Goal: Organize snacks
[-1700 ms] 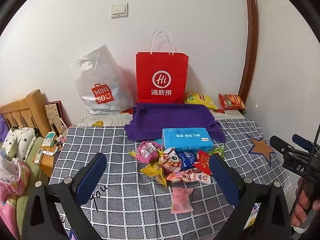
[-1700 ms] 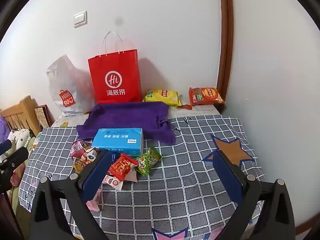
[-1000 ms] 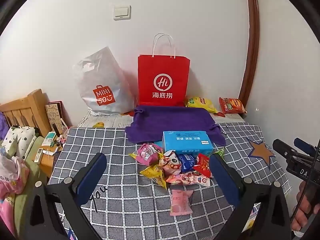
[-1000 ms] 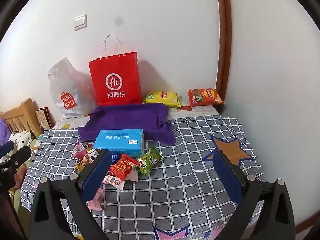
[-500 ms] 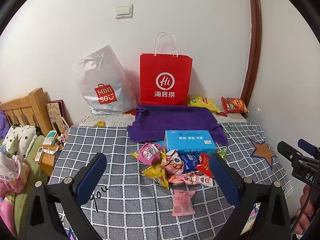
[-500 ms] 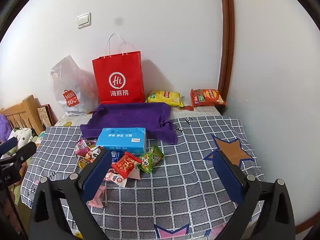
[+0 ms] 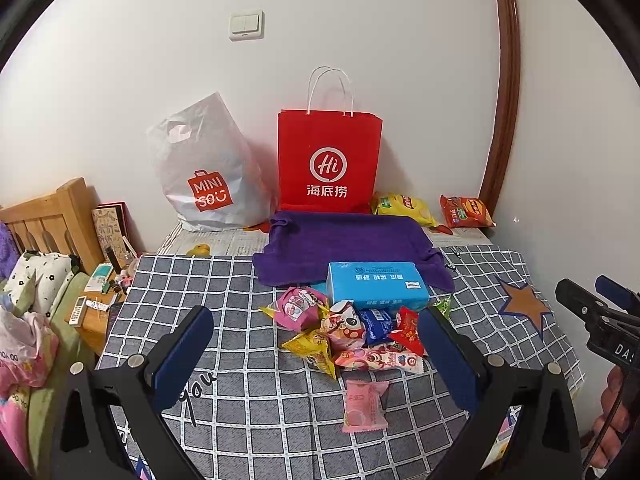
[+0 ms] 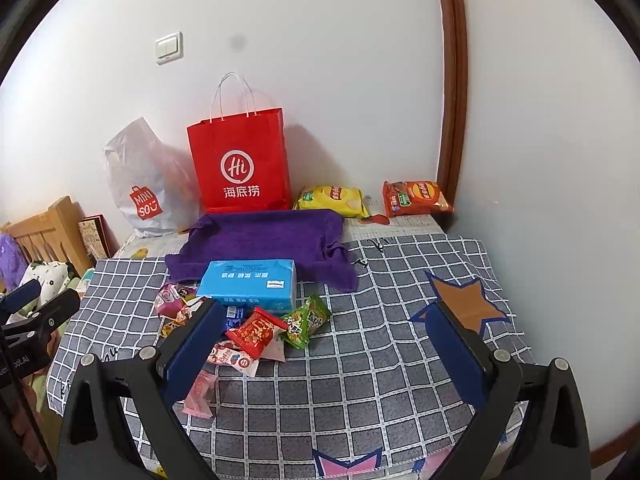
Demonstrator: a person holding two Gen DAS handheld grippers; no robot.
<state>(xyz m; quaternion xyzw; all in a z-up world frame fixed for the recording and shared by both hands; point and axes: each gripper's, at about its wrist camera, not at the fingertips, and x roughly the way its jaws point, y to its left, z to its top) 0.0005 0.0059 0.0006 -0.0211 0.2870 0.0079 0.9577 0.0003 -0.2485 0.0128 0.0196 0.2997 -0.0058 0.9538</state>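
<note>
Snack pile (image 7: 352,332) sits mid-worktop on the checked cloth (image 7: 240,400), just in front of the blue tissue box (image 7: 376,290); packets overlap, so count and most labels can't be read. Visible: pink round pack (image 7: 298,306) at left, yellow pack (image 7: 314,350), blue pack (image 7: 378,320), red pack (image 8: 256,330), green pack (image 8: 306,320) at the right edge, long pink-white pack (image 7: 378,360) in front. One pink packet (image 7: 365,404) lies apart, nearest the cameras. In right wrist view the left finger of the right tongs (image 8: 324,350) covers the pile's left half and part of that pink packet. In left wrist view the green pack is mostly behind the box and the left tongs' right finger. Left tongs (image 7: 316,354) wide open, nothing held, hovering short of the pile; right tongs same, open and empty, off to the pile's right. Right tongs' tip and the hand (image 7: 612,420) holding them are cut off at the frame edge. Box rests partly on a purple towel (image 7: 348,244). Behind: red paper bag (image 7: 330,164), white plastic bag (image 7: 204,172), both upright at the wall, contents hidden. Two chip bags, yellow (image 8: 332,200) and orange (image 8: 416,198), lie on newspaper at the back right, well apart from the pile. Bed clutter at left too small to identify.
</note>
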